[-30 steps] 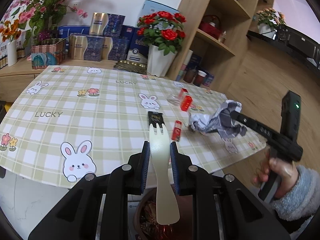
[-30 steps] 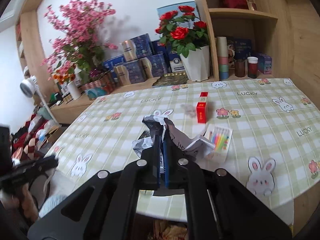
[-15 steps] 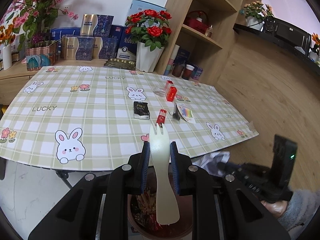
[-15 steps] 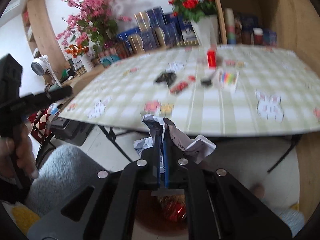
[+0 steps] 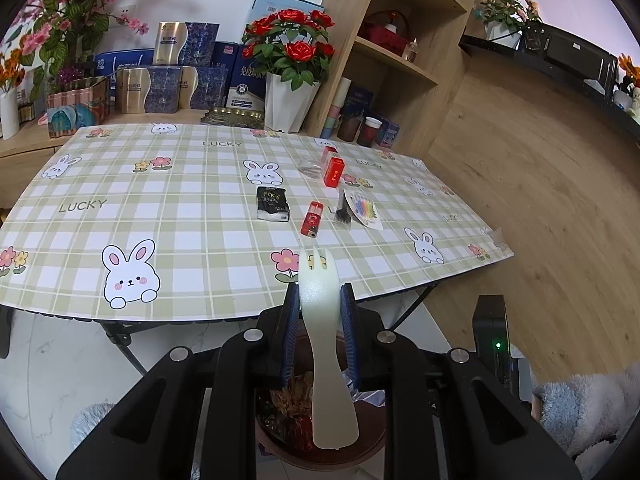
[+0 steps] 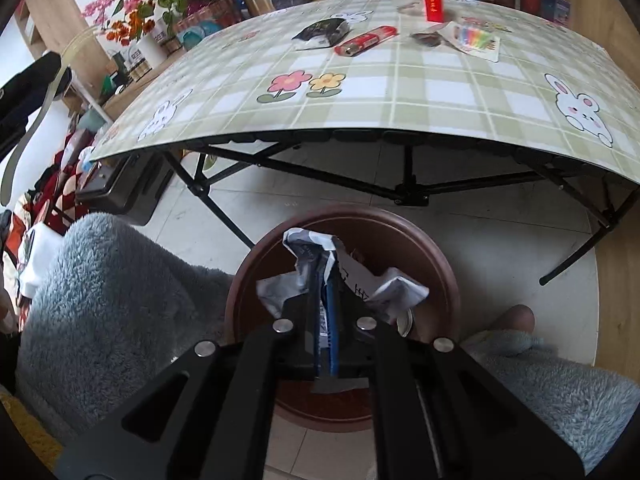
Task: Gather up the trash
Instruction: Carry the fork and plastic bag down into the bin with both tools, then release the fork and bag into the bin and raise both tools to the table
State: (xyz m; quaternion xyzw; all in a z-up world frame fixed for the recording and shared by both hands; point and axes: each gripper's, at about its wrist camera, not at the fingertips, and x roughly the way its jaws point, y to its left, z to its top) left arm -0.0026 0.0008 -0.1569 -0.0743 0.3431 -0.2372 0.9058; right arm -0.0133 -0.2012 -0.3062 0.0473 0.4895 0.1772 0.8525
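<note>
Right hand-held gripper (image 6: 325,280) clamped on crumpled paper (image 6: 384,284) over brown bin (image 6: 440,264) — below worktop (image 6: 400,92) edge; left hand-held gripper (image 5: 320,312) grips white fork (image 5: 326,344).

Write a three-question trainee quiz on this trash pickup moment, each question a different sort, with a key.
1. True or false: the left gripper is clamped on a plastic fork.
2. What does the right gripper hold? A) red lighter B) crumpled paper C) black packet
3. Fill in: the right gripper hangs over the brown ____ on the floor.

Key:
1. True.
2. B, the crumpled paper.
3. Bin. The red lighter and black packet lie on the table.
</note>
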